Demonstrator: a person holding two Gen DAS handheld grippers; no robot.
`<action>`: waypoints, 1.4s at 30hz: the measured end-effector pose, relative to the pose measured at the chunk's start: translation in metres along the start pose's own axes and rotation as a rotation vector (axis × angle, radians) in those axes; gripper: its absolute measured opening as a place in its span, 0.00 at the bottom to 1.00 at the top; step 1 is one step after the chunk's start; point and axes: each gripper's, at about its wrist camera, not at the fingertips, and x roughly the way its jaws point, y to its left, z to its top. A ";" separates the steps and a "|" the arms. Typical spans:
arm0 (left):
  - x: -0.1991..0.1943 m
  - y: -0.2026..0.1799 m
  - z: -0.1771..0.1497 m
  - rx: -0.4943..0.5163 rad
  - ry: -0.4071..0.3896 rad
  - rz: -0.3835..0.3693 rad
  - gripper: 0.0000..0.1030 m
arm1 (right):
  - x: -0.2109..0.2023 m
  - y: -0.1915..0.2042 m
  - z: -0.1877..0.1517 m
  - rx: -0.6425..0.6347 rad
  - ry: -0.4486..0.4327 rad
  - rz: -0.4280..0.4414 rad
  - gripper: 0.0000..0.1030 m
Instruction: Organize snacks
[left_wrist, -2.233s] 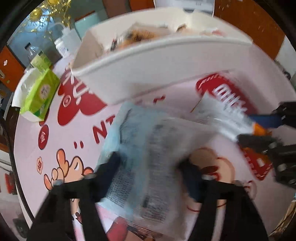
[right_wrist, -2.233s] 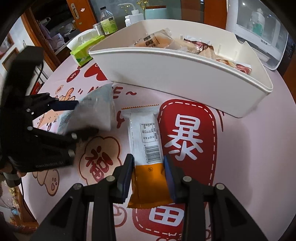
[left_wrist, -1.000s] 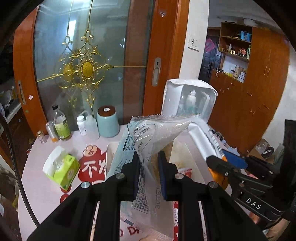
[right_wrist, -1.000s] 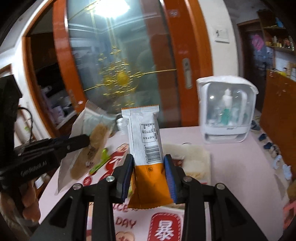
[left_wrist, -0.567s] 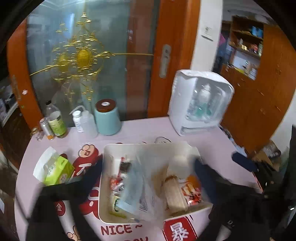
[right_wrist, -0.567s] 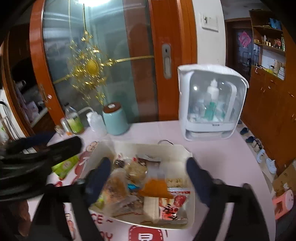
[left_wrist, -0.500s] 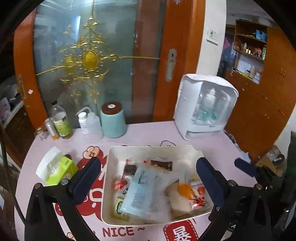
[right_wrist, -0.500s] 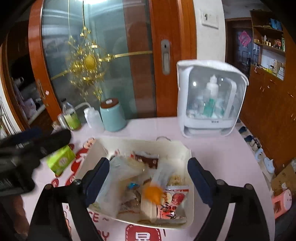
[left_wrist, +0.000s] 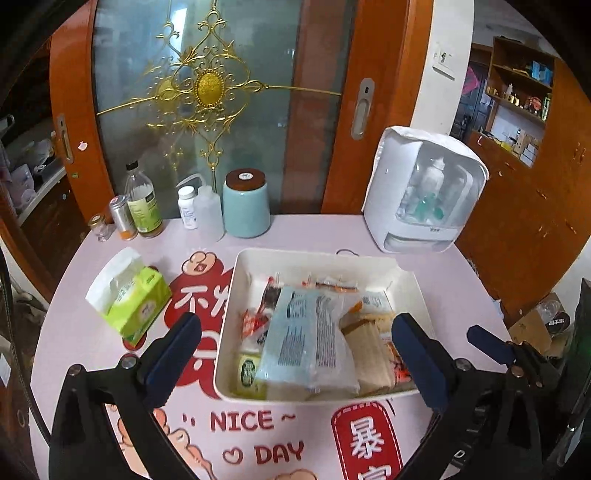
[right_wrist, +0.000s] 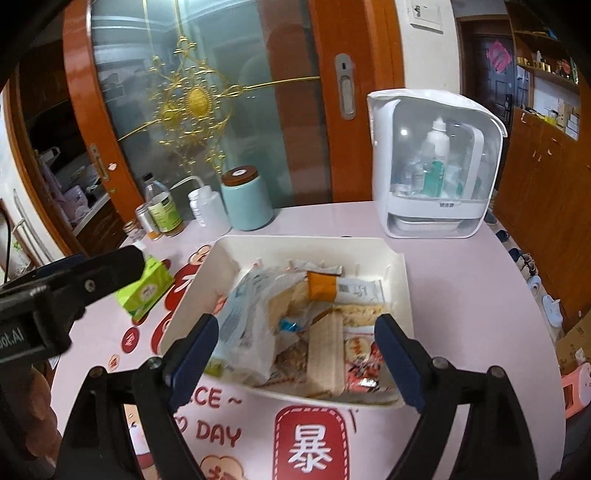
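A white bin sits on the pink round table, filled with several snack packets. On top of them lies a pale blue packet, also seen in the right wrist view. An orange and white packet rests toward the bin's back. My left gripper hangs above the bin's near side, open and holding nothing. My right gripper is beside it, also open and holding nothing. Each shows in the other's view: the right gripper at the right edge, the left gripper at the left.
A green tissue pack lies left of the bin. Behind it stand a teal jar and several bottles. A white cabinet with bottles stands at the back right. A glass sliding door closes off the back.
Both grippers were shut on packets held up over the bin. Both have opened, the two packets have dropped into the bin, and both hands have sunk a little.
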 end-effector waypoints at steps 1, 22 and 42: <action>-0.005 0.000 -0.004 -0.003 -0.001 -0.001 0.99 | -0.005 0.004 -0.003 -0.005 0.002 0.003 0.85; -0.139 0.009 -0.067 -0.025 -0.053 0.050 0.99 | -0.102 0.041 -0.058 -0.043 0.021 0.037 0.85; -0.198 0.031 -0.137 -0.039 0.026 0.128 0.99 | -0.177 0.063 -0.114 -0.025 0.062 -0.054 0.85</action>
